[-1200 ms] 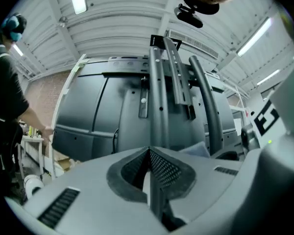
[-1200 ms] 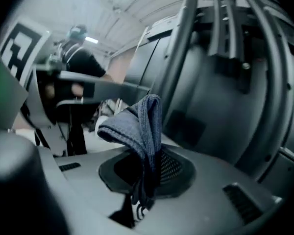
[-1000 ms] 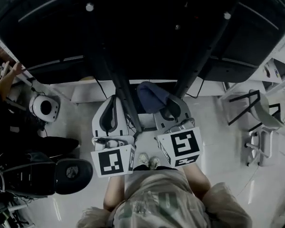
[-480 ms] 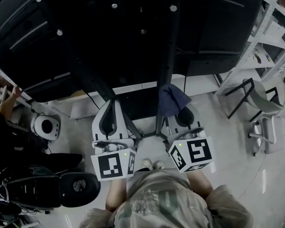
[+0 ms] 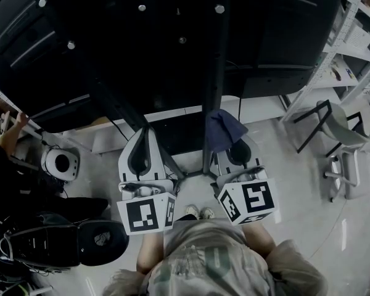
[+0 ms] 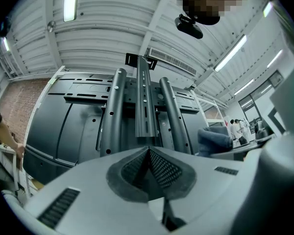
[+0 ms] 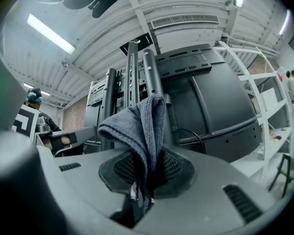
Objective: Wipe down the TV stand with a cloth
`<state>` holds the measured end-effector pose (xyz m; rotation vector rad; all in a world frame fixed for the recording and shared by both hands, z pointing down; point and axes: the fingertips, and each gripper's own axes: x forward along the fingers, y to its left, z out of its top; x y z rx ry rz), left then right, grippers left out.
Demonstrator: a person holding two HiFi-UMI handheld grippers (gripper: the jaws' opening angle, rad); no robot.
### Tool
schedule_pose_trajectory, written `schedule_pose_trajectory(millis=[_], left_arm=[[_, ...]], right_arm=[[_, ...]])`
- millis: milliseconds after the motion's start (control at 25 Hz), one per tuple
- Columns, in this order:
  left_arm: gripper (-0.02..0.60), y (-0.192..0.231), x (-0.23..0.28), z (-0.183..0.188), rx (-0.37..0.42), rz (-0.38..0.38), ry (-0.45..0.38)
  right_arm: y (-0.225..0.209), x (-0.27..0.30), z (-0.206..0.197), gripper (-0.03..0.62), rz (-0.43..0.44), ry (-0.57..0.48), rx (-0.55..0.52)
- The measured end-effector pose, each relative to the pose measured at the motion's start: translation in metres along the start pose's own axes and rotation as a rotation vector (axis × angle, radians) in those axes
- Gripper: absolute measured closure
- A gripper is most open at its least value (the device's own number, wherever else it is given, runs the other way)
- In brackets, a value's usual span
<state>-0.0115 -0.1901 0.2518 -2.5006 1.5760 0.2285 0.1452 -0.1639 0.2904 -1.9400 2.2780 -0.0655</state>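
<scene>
The black TV stand [image 5: 213,73] rises in front of me, its posts carrying the black backs of the screens. My right gripper [image 5: 227,145] is shut on a blue-grey cloth [image 5: 223,129], which hangs beside the lower part of the right post. In the right gripper view the cloth [image 7: 139,126] drapes over the closed jaws in front of the stand's posts [image 7: 132,77]. My left gripper [image 5: 147,131] points at the left post's foot and is shut with nothing in it. In the left gripper view the left gripper [image 6: 148,154] has its pads together below the posts [image 6: 143,102].
A person [image 5: 3,159] stands at the left by a white round device [image 5: 60,163]. A black seat [image 5: 102,240] sits at lower left. White shelving [image 5: 351,42] and a stool [image 5: 342,159] stand at the right. My shoes [image 5: 198,213] show on the pale floor.
Over the last second my view swung and the right gripper carried the cloth to the right post's lower part. Since half a second ago almost nothing has moved.
</scene>
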Motion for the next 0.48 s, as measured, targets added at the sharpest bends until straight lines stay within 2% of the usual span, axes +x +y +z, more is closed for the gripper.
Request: schedule_pose_trajectory(millis=[480], left_arm=[[0.566, 0.018, -0.001, 0.001, -0.027, -0.001, -0.004]], right_arm=[[0.019, 0.012, 0.004, 0.531, 0.005, 0.0, -0.03]])
